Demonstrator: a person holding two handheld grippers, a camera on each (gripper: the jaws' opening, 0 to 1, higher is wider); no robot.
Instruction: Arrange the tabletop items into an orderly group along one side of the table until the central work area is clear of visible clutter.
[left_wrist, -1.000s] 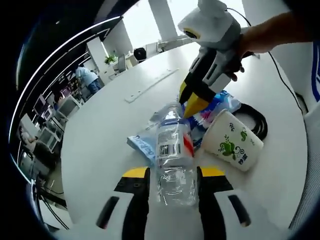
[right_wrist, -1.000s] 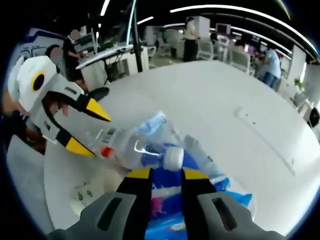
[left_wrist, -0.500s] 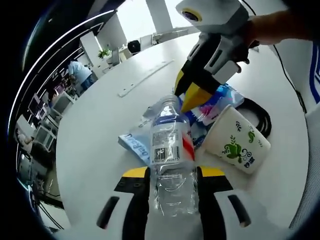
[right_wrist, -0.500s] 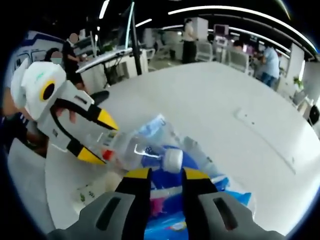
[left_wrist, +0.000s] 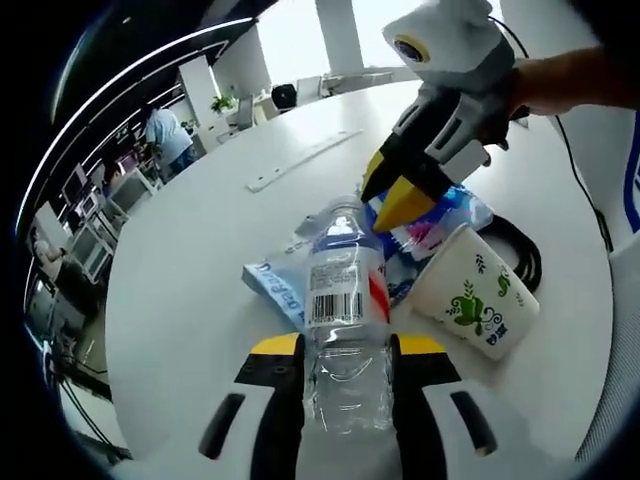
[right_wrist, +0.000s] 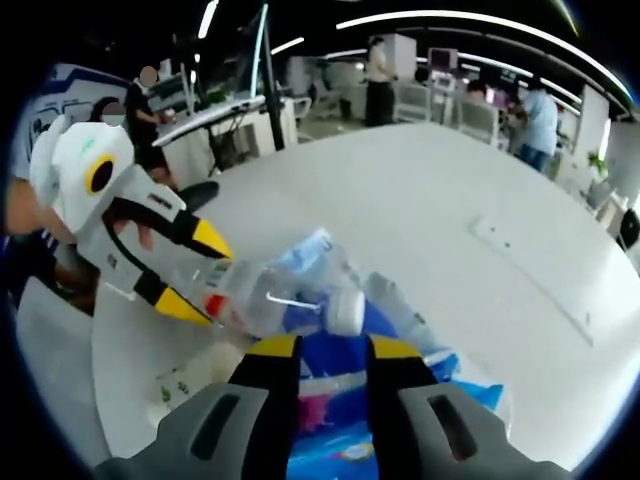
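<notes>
Lying on its side on the white worktop (left_wrist: 190, 290), a clear plastic bottle (left_wrist: 345, 320) sits between the two yellow-tipped jaws of the left gripper (left_wrist: 345, 345). The jaws stand on both sides of the lower body of the bottle and seem to press on it, so this gripper is grasping the bottle. The bottle has a barcode label and a white cap at its far end.

Under the bottle lies a light blue packet (left_wrist: 275, 285), and beside it a blue and pink bag (left_wrist: 435, 220). A white paper cup (left_wrist: 470, 290) with a green pattern lies on its side just to the right of the bottle, near a black cable (left_wrist: 525, 255) on the worktop.

In the left gripper view the right gripper (left_wrist: 400, 195) comes in from the upper right, held by a hand (left_wrist: 545, 85). Its yellow tips are near the bottle cap and over the blue and pink bag.

In the right gripper view the right gripper (right_wrist: 318, 350) has its jaws a little apart, with the bottle cap (right_wrist: 345, 312) just above the tips; nothing is between them, so it is released. The left gripper (right_wrist: 195, 275) enters from the left, its tips on the bottle (right_wrist: 265, 300). The blue bag (right_wrist: 400, 400) lies below the jaws.
</notes>
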